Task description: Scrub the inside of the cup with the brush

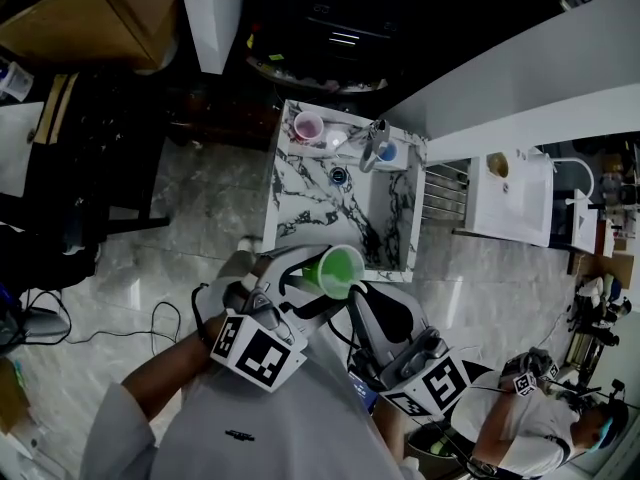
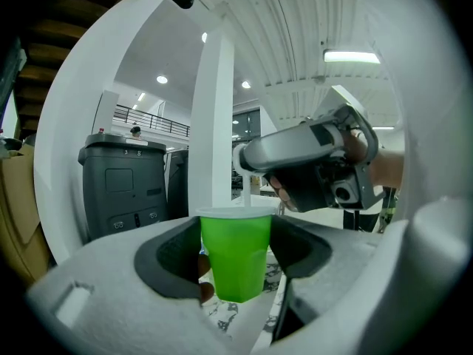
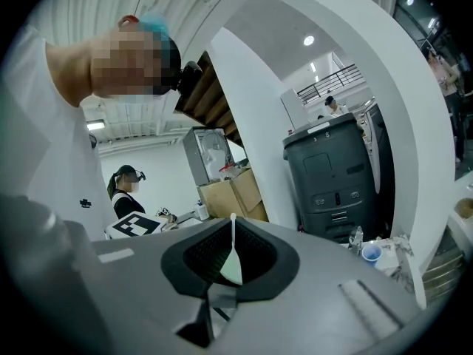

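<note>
A green plastic cup is held upright over the near edge of the marble counter. My left gripper is shut on the green cup, with a jaw against each side. My right gripper comes in from the right, just above the cup's rim. In the left gripper view the right gripper hangs over the cup, and a thin white brush handle drops from it into the cup. In the right gripper view my right gripper is shut on that white brush handle. The brush head is hidden inside the cup.
A pink cup, a faucet and a blue cup stand at the counter's far edge. A white unit is to the right. Another person stands at lower right. A grey bin is behind.
</note>
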A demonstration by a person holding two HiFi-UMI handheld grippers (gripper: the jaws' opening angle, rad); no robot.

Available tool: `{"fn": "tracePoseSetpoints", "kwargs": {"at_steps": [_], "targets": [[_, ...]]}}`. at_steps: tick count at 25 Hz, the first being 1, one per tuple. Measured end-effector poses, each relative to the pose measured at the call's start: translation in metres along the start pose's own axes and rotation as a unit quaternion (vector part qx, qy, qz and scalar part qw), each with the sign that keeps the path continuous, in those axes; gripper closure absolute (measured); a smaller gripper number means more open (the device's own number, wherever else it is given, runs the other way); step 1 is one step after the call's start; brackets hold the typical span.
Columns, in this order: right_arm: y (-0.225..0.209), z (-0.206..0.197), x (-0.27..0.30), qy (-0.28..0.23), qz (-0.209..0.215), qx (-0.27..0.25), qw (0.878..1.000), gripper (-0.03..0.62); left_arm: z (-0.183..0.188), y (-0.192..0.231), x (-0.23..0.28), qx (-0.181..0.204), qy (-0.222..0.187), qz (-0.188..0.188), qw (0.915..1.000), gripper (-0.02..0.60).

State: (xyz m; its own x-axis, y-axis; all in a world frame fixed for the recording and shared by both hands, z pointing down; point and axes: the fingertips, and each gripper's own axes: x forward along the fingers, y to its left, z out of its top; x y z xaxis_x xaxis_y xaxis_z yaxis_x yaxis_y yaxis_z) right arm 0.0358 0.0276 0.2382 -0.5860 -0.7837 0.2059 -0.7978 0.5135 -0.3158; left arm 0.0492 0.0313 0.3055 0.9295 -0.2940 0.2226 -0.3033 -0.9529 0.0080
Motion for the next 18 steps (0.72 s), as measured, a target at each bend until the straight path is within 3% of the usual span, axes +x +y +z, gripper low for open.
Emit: {"fn": "tracePoseSetpoints", "kwargs": {"at_steps": [9,18], "targets": [[-0.026,-0.004,-0.002,0.012,-0.043,-0.007,0.999,0.574,0.002,-0.002,-0.007,0.003,-0.003,-0.006,1.0,0.285],[-0.008,0.01,0.023,0.0,-0.009,-0.037,0.999,0.574,0.004,-0.008,-0.005,0.004,-0.006,-0.013,0.9999,0.285]]}}
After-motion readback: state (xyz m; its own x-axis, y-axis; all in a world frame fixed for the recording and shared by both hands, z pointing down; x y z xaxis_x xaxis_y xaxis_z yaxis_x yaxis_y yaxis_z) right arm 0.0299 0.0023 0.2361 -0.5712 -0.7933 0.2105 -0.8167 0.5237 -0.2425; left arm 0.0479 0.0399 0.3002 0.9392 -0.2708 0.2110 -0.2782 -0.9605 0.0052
